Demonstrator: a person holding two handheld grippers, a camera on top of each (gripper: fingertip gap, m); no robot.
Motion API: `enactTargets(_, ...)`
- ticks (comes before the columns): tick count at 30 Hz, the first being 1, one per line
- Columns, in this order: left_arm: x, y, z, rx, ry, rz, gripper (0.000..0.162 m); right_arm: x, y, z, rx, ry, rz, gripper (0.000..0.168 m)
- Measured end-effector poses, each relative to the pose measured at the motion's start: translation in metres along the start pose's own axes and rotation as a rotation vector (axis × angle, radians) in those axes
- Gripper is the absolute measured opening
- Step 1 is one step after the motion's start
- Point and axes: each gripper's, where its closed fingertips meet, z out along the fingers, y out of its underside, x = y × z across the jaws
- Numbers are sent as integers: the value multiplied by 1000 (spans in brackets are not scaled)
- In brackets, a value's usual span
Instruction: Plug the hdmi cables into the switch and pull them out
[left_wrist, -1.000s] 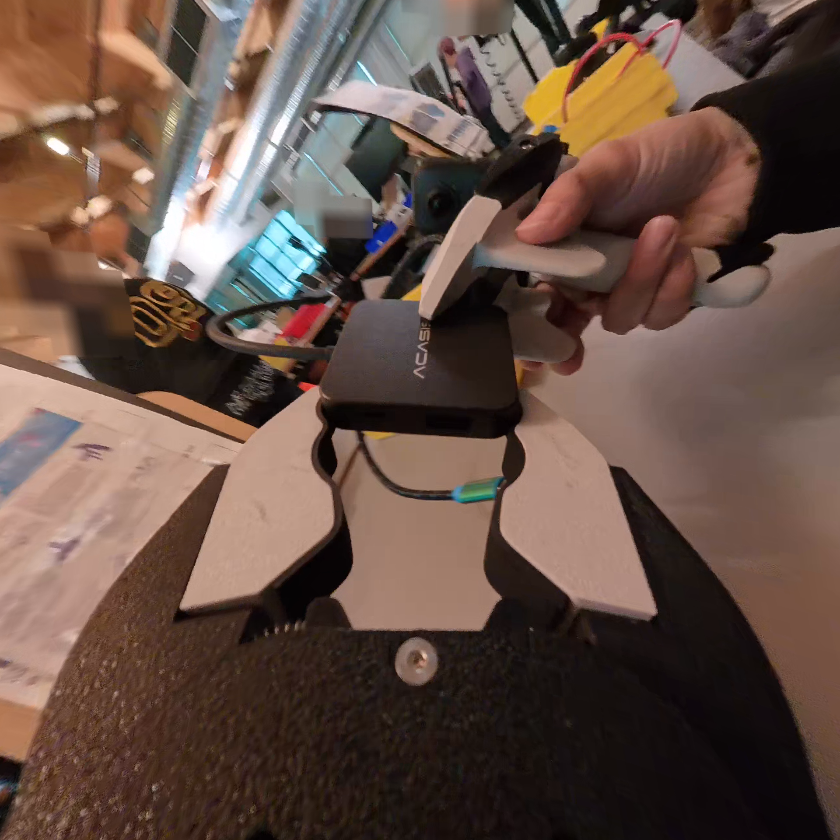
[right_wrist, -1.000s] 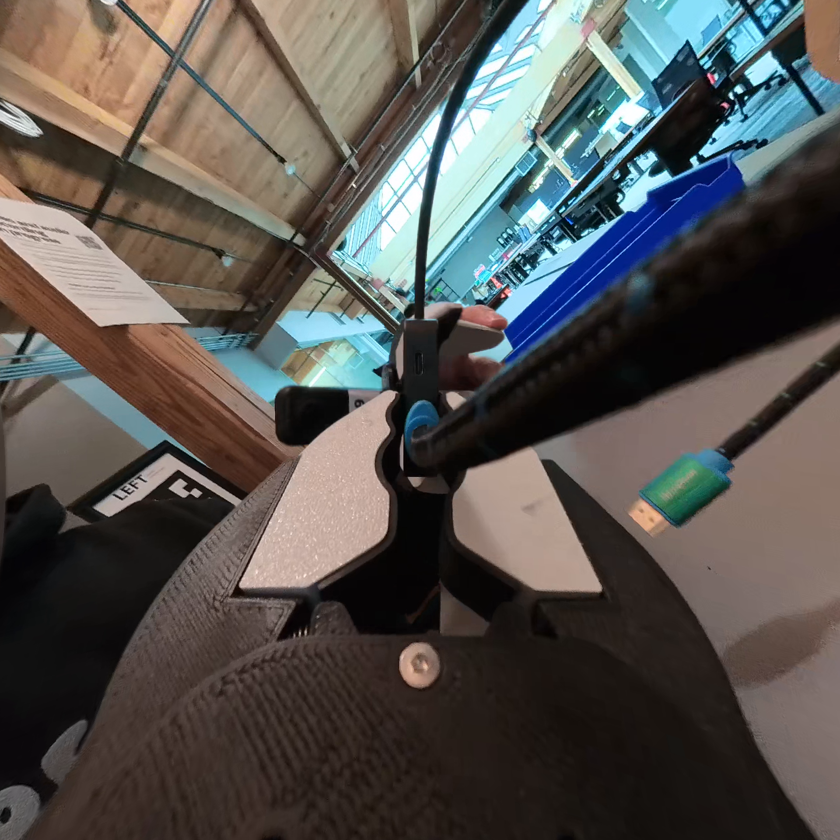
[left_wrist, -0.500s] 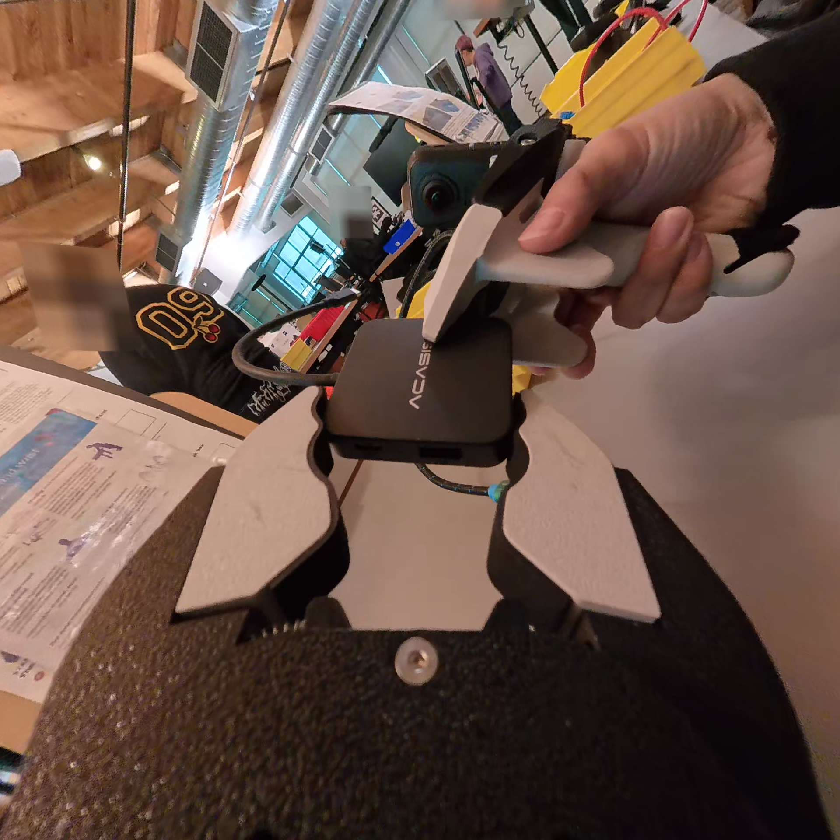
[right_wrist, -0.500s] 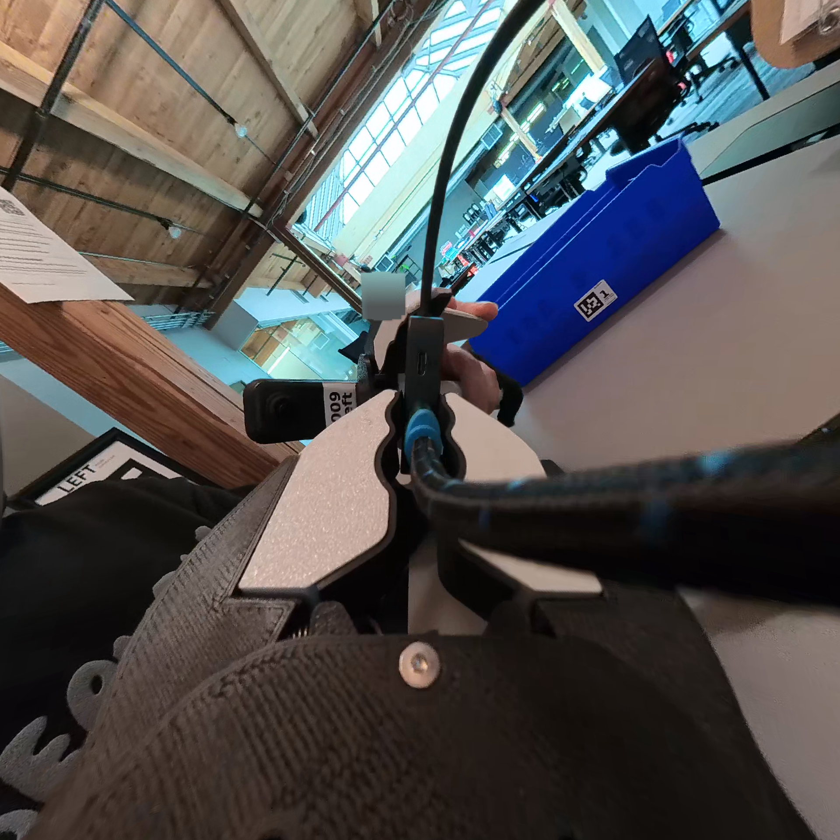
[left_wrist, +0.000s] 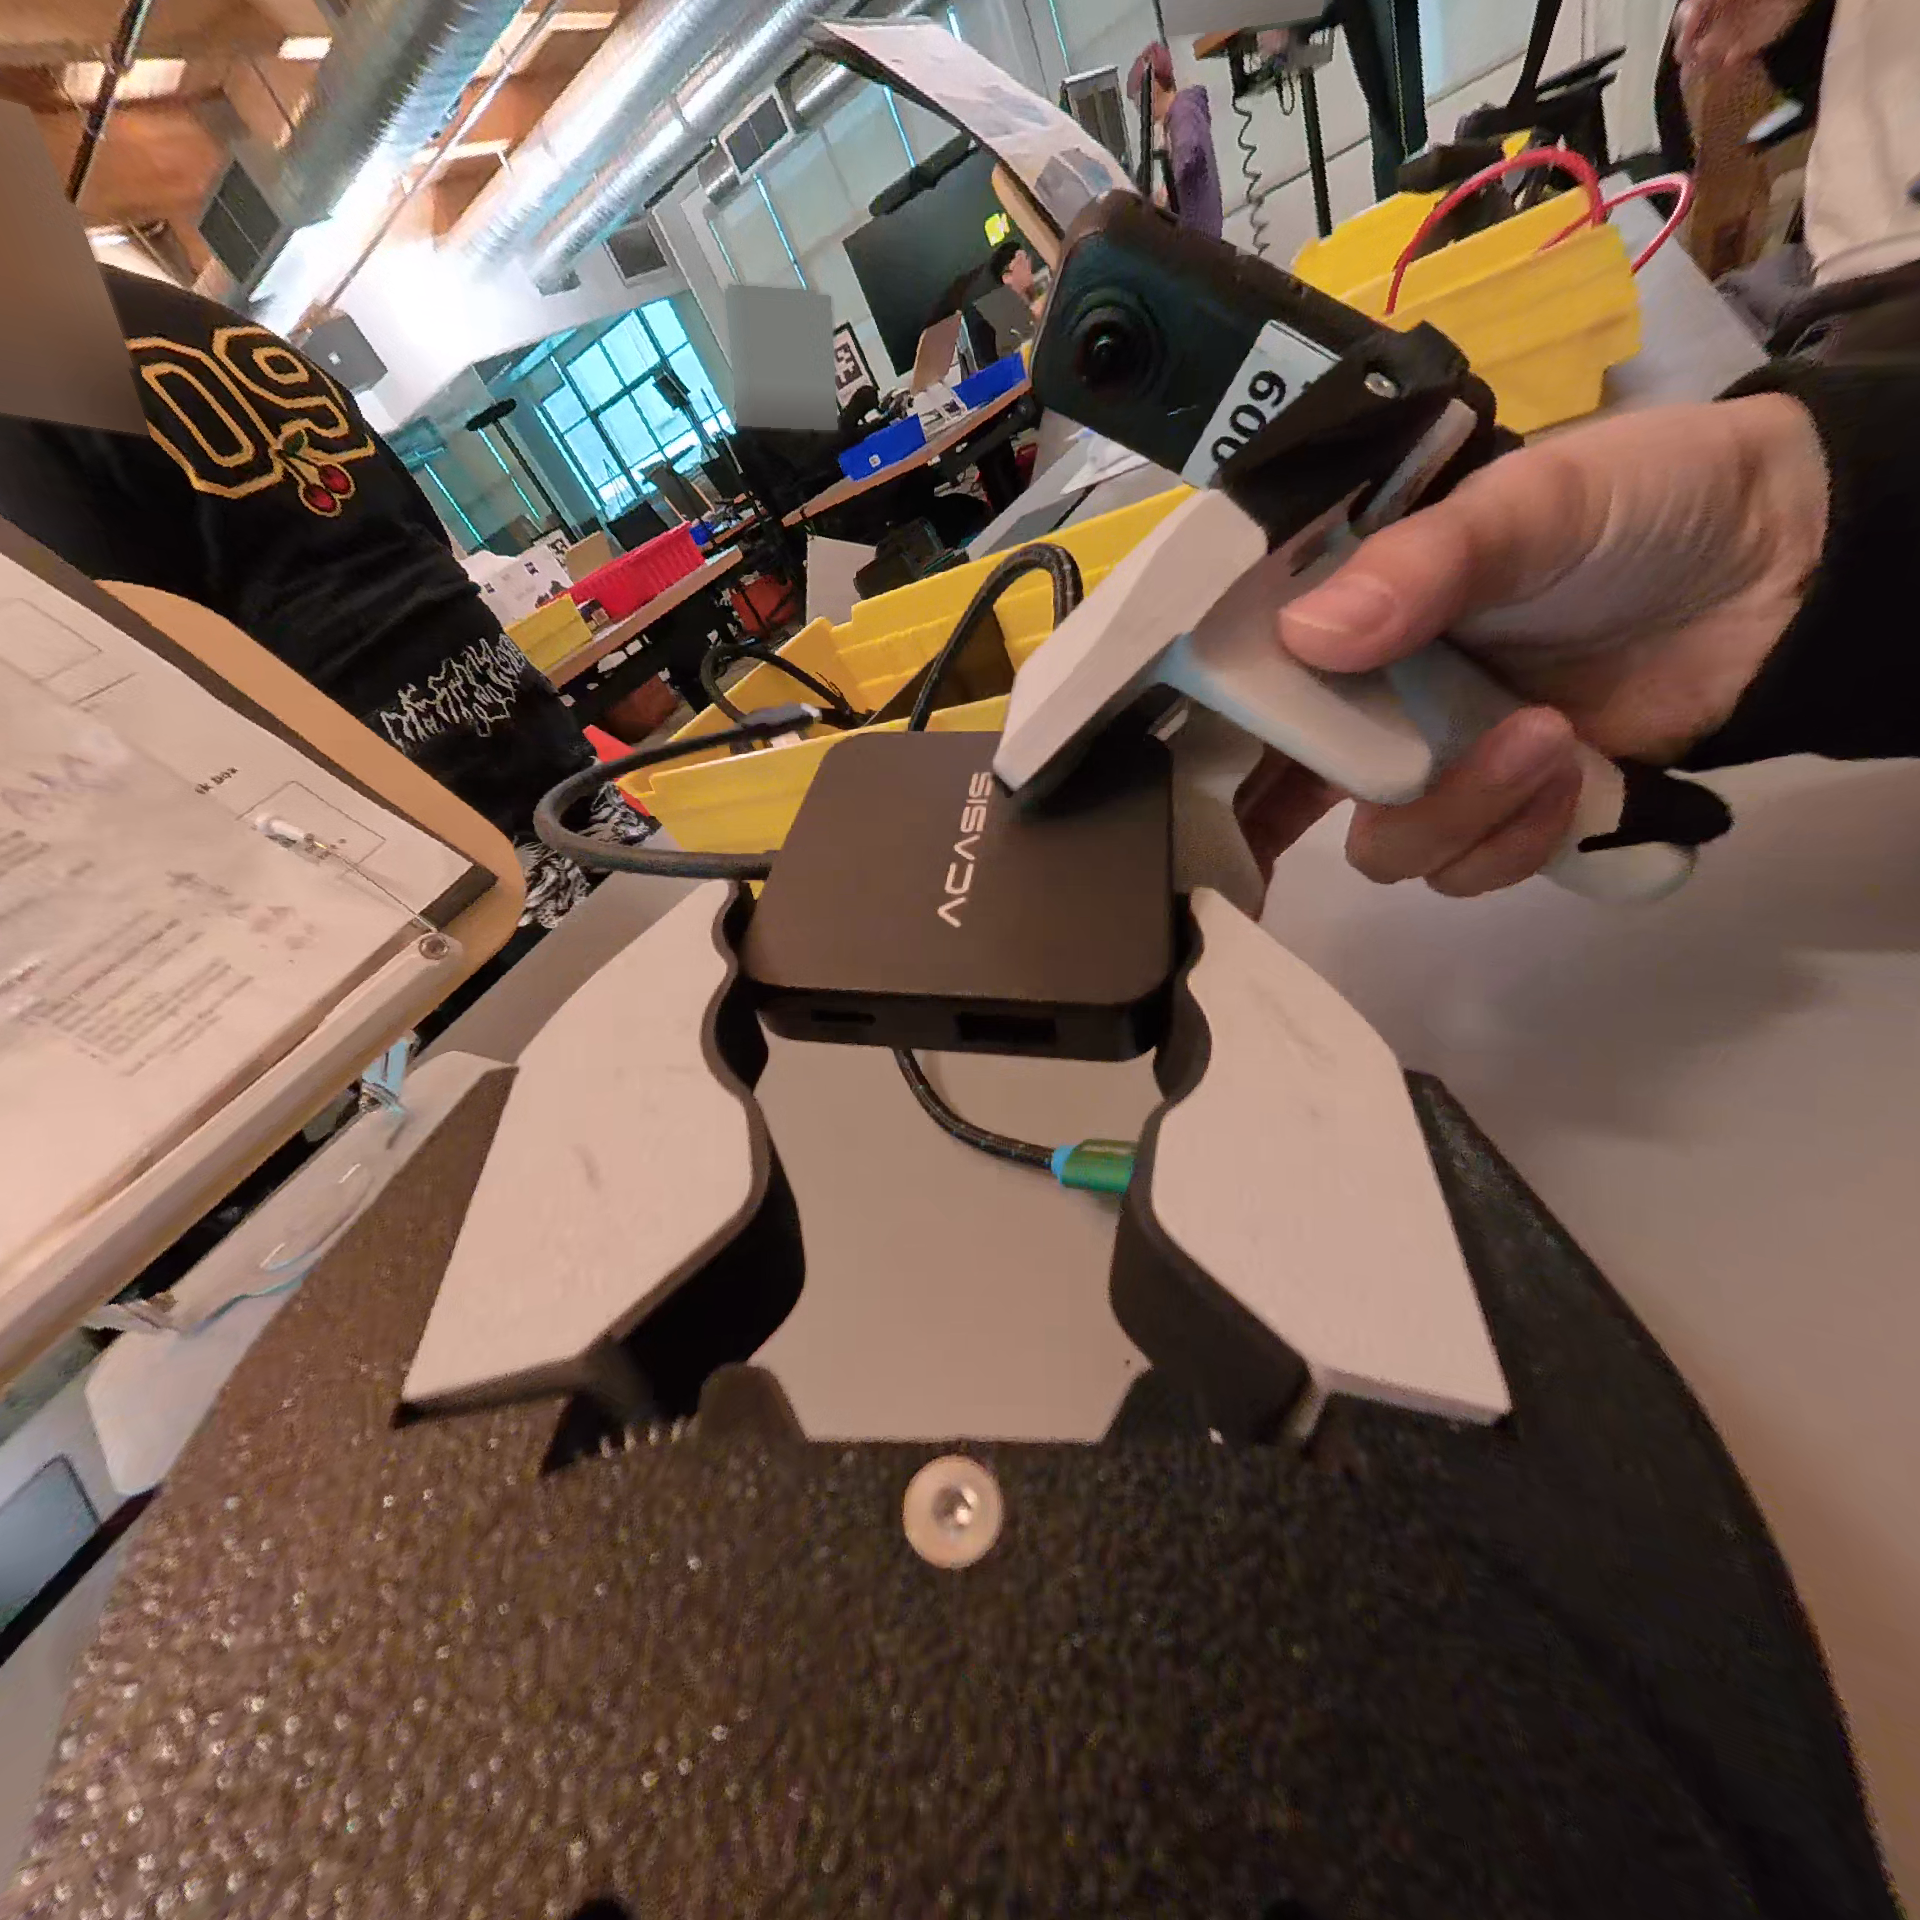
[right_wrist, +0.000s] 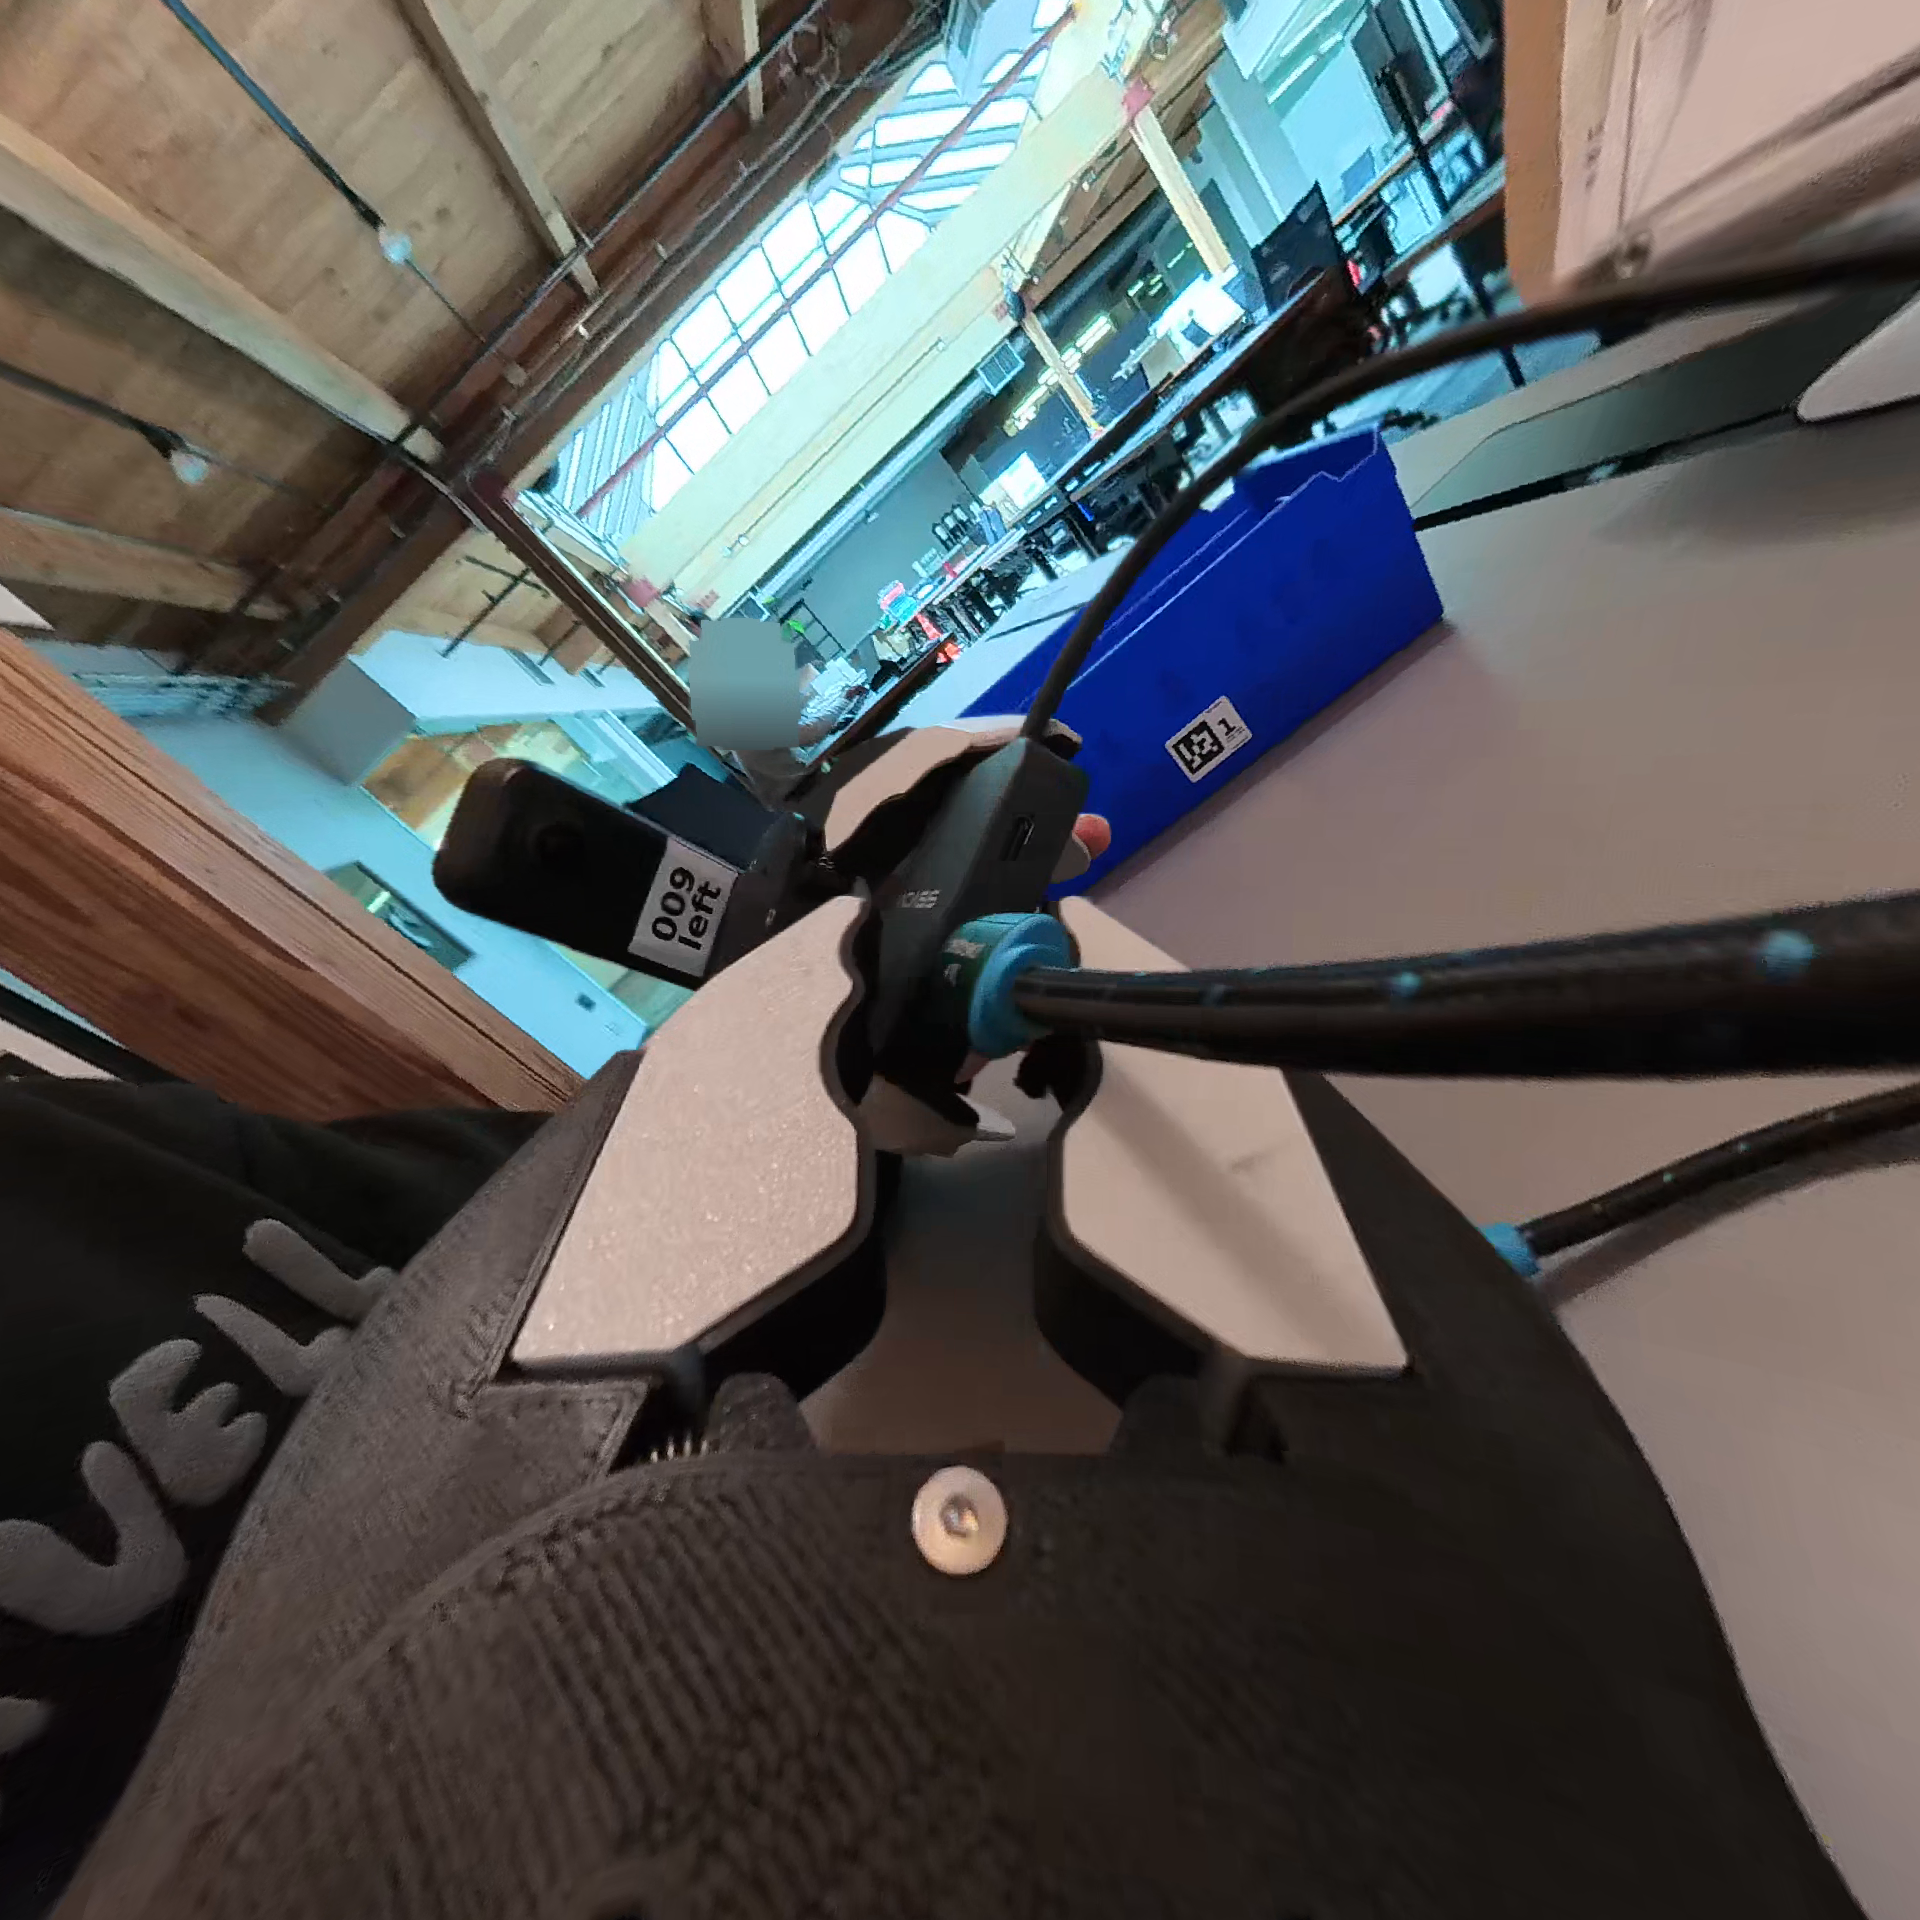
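My left gripper (left_wrist: 961, 935) is shut on the black switch (left_wrist: 966, 873) and holds it by its sides above the grey table. A loose green HDMI plug (left_wrist: 1091, 1164) lies on the table under it. In the right wrist view the switch (right_wrist: 987, 821) is edge-on, with a green plug with a blue collar (right_wrist: 987, 961) seated in it. My right gripper (right_wrist: 961, 935) stands around that plug with its jaws apart. Its upper finger (left_wrist: 1101, 665) reaches over the switch's far end. A second braided cable (right_wrist: 1662, 1195) runs at lower right.
Yellow bins (left_wrist: 758, 779) stand behind the switch, one farther off holding red wires (left_wrist: 1507, 281). A blue bin (right_wrist: 1247, 665) is on the table's far side. A paper sheet on a board (left_wrist: 156, 883) stands at my left. A person in a black top (left_wrist: 260, 499) is nearby.
My right gripper's jaws have widened around the plugged-in connector. Both grippers tilted and shifted together. My left gripper kept its hold on the switch.
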Motion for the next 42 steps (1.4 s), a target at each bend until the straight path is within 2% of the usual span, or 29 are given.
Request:
enactTargets(8,-24,3,-18,54,-27,-185,75,-13,-21,-12,102,1,-196,63)
enactTargets(12,-35,13,-26,57,-27,-283,74,-18,-30,-22,107,65,-400,90)
enactTargets(15,-38,17,-29,72,5,-330,74,-27,-37,-31,113,130,-575,99)
enactTargets(18,-33,18,-34,71,49,-327,74,-38,-42,-39,90,176,-709,101)
enactTargets(22,-17,21,-42,47,119,-290,74,-60,-44,-41,77,174,-814,93)
enactTargets(24,-7,23,-46,35,160,-269,74,-72,-37,-34,49,126,-836,83)
enactTargets(28,15,27,-55,4,241,-193,74,-54,7,-13,-220,144,-888,79)
enactTargets(33,26,20,-66,37,309,-159,74,-38,46,7,-402,124,-854,49)
enactTargets(35,25,17,-70,63,312,-156,74,-36,53,12,-403,99,-812,44)
enactTargets(39,24,20,-72,60,317,-144,74,-34,53,16,-370,66,-789,21)
enactTargets(42,25,20,-72,61,316,-137,74,-33,57,15,-380,49,-793,23)
